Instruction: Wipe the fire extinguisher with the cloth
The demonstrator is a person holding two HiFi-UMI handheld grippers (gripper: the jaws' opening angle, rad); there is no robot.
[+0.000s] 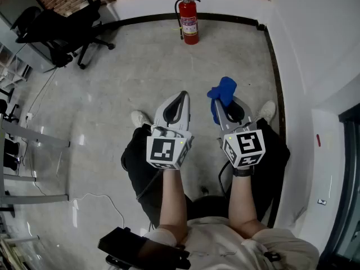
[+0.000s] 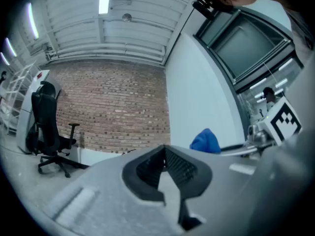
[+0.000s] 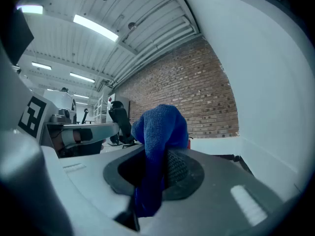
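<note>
One red fire extinguisher [image 1: 190,20] stood upright on the grey floor [image 1: 140,66], tight against the white wall [image 1: 236,1] at the far end, with a black hose looping from its top and a pale label on its front. Well short of it, the blue cloth [image 1: 224,89] bunched up out of the right gripper [image 1: 227,103], jaws clamped on it. Just beside, the left gripper [image 1: 181,99] had its jaws pressed together on nothing. Off to the left sat a black office chair [image 1: 62,30].
</note>
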